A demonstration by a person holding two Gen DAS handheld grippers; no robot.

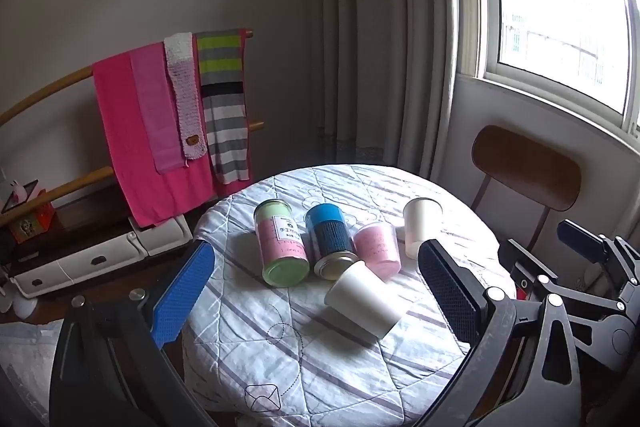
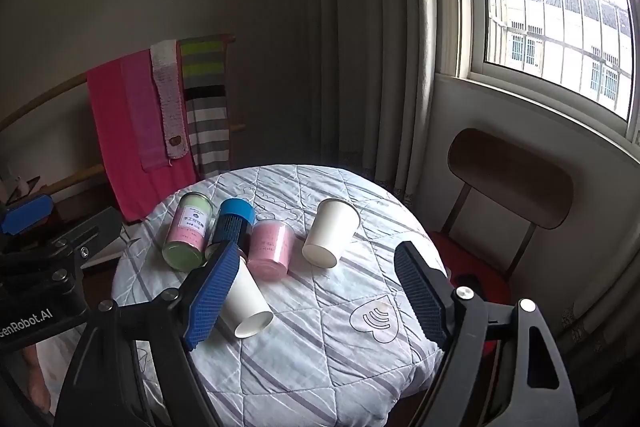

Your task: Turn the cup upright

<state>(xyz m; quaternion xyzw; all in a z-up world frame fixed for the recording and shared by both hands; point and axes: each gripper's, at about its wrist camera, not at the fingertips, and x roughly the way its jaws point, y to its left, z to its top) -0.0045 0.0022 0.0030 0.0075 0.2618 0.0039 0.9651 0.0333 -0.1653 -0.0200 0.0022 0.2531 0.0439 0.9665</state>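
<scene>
Cups [image 1: 366,301] white. Jar [image 1: 280,241] green w/ pink label; can [image 1: 330,237] blue top, dark mesh-like middle, prob. Small jar [image 1: 378,247] pink. Counter [image 1: 320,367] cloth white, grey stripes. Fingers [image 1: 184,293] blue-padded.

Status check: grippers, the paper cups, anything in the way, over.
Left gripper and right gripper open, empty. Near paper cup and far paper cup both on their sides. Three jars lying alongside.

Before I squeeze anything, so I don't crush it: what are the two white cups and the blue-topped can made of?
Near white cup and far white cup: likely thin paper, matte, rolled rims. Blue-topped can: apparently metal, shiny base rim, probably with a plastic cap.
</scene>
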